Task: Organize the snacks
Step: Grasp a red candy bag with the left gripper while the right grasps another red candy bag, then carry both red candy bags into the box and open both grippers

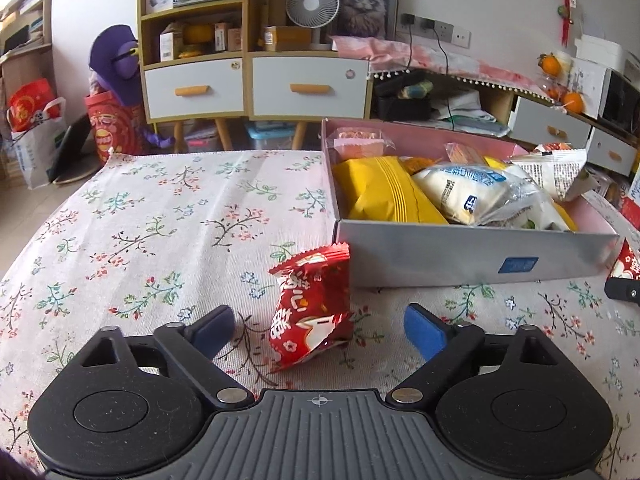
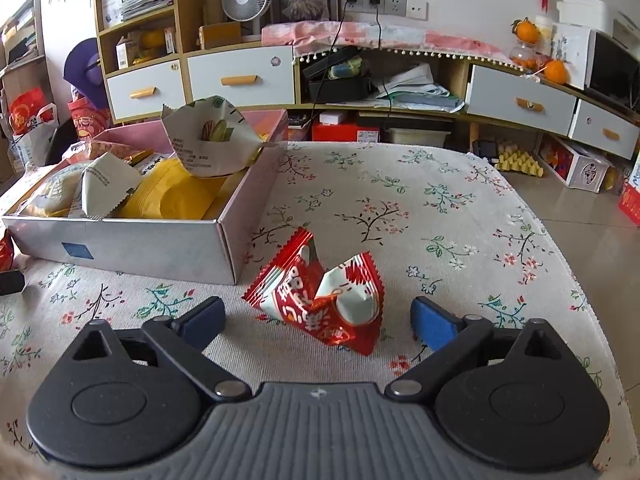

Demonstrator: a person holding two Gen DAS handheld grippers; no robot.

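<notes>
Left wrist view: low over the floral tablecloth [image 1: 160,208], angled down and forward, close to a red snack packet [image 1: 310,312]; box [image 1: 472,256] sits right of centre near the table's far edge. Right wrist view: same low, forward tilt toward the cabinets [image 2: 240,76], box [image 2: 132,244] at left. Both views share the box, the cloth and the back wall.

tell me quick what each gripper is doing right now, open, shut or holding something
Left gripper: open, crinkled red foil snack packet between its fingers, not gripped.
Right gripper: open, folded red-and-white foil snack packet between its fingers, not gripped.
</notes>
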